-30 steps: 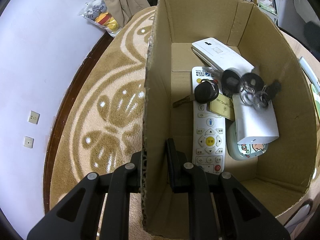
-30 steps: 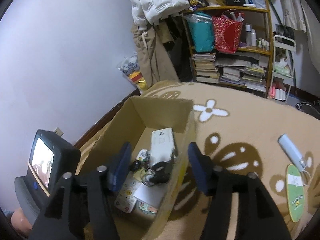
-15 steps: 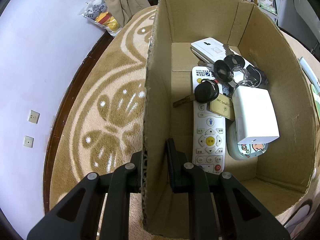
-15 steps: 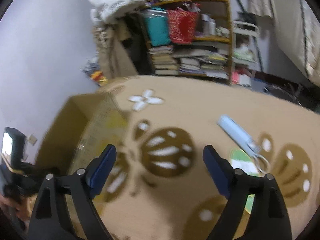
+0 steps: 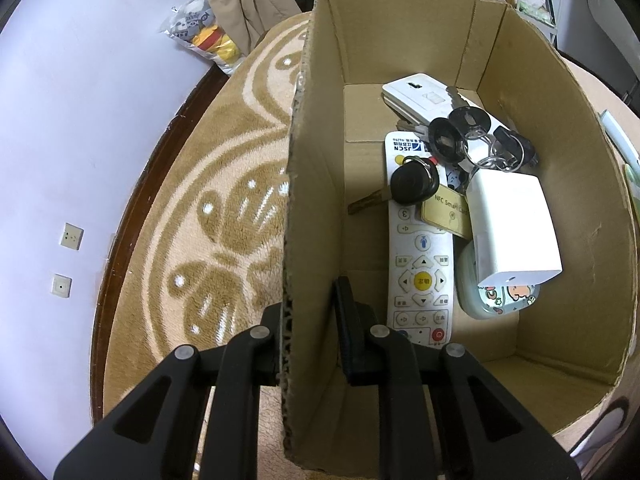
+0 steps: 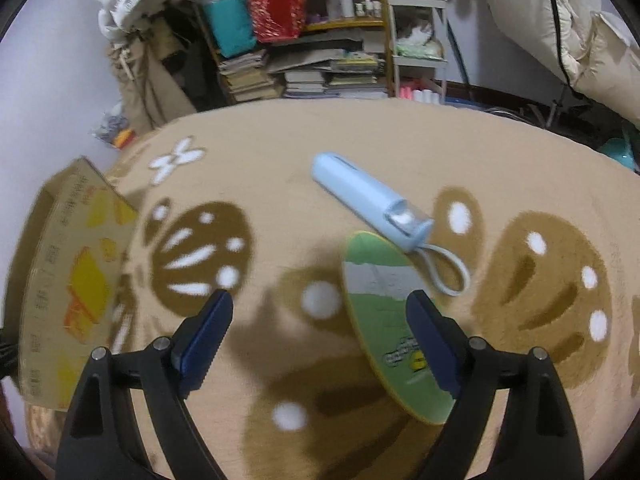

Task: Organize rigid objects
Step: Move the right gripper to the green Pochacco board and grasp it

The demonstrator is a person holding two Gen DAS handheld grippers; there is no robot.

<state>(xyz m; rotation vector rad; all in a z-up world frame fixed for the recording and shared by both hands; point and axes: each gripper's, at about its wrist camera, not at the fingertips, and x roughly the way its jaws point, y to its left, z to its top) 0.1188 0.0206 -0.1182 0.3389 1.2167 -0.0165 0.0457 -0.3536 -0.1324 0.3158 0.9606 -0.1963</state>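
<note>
Left gripper (image 5: 310, 322) clamping cardboard box (image 5: 400, 32) wall, right gripper (image 6: 320, 344) agape

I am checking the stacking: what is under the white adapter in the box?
Under the white adapter lies a cartoon-printed case, only its near end showing. The rest of it, and anything below, is covered.

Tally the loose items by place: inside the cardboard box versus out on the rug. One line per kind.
In the cardboard box:
Remote control: 1
White flat device: 1
White adapter block: 1
Cartoon-print case: 1
Car key: 1
Key bunch: 1
NFC tag: 1
On the rug:
Blue tube: 1
Green disc: 1
Total: 9
</note>
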